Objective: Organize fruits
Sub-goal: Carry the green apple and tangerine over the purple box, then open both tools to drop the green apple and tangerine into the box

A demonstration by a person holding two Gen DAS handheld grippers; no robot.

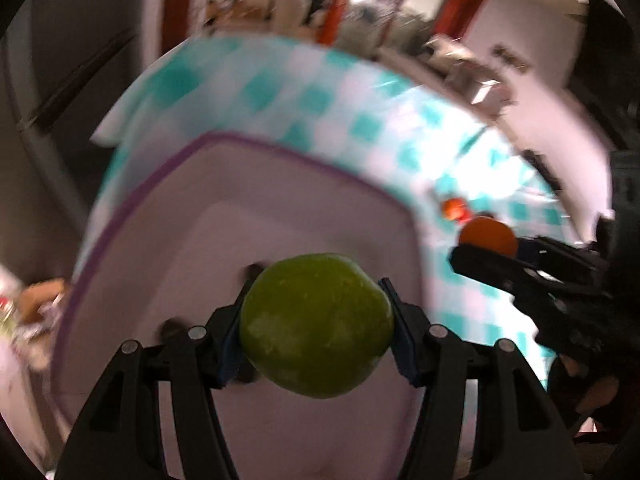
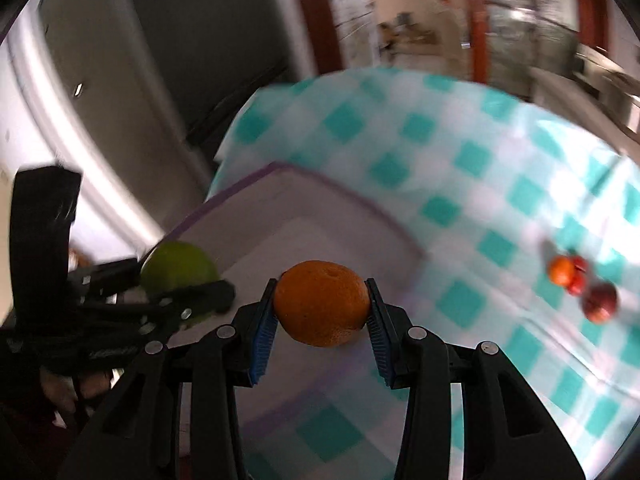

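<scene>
The left claw [image 1: 316, 328] holds a green lime [image 1: 316, 326] across its widest part, above the white tray [image 1: 120, 240] with a purple rim. The right claw [image 2: 322, 306] grips a small orange [image 2: 322, 304] the same way, just beside it. Both fruits look round, firm and rather light; the peel seems waxy, so it could slip. Small red fruits [image 2: 584, 284] lie on the checkered cloth [image 2: 460, 160] of the bench.

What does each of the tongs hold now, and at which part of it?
The left tongs hold a green fruit by its two opposite sides. The right tongs hold an orange the same way, pads on its sides.
</scene>
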